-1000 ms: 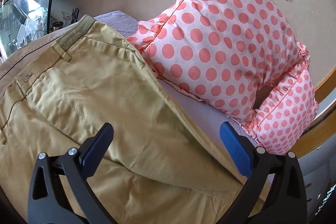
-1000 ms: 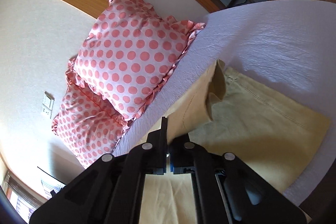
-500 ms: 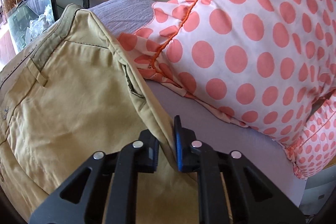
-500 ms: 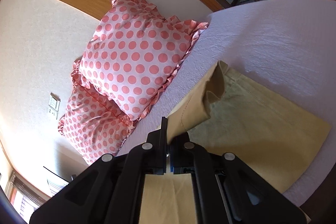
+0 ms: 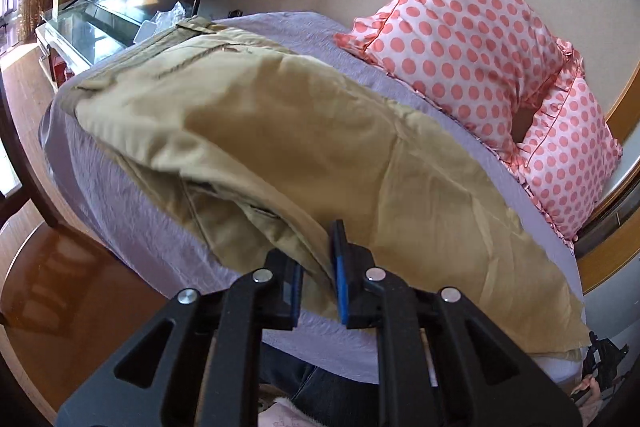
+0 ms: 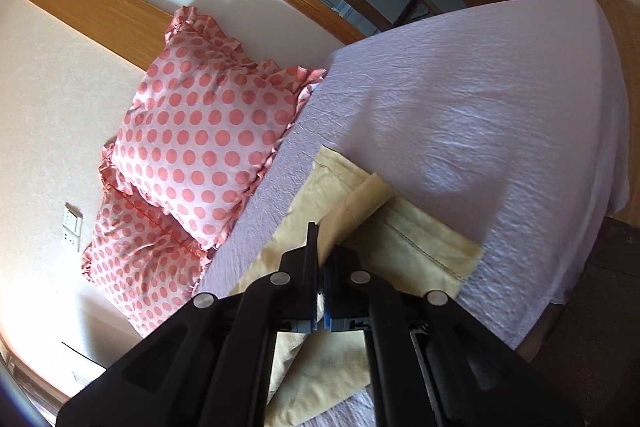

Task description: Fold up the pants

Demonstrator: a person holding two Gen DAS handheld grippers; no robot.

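Tan khaki pants (image 5: 320,147) lie across the lilac bed, waistband at the far left, one side folded over toward me. My left gripper (image 5: 318,267) is shut on the pants' folded edge near the bed's front. In the right wrist view the pants' leg end (image 6: 400,239) lies on the sheet with a hem corner turned up. My right gripper (image 6: 320,267) is shut on that tan fabric near the hem.
Two pink polka-dot pillows (image 5: 472,39) stand against the beige wall at the bed's head; they also show in the right wrist view (image 6: 200,131). The lilac sheet (image 6: 500,107) stretches to the bed's far edge. A glass-topped cabinet (image 5: 84,27) and wooden floor (image 5: 60,287) lie left.
My left gripper closed on the pants' pillow-side edge and pulled it back over toward the bed's front. My right gripper, still shut on the leg end, carried it the same way.
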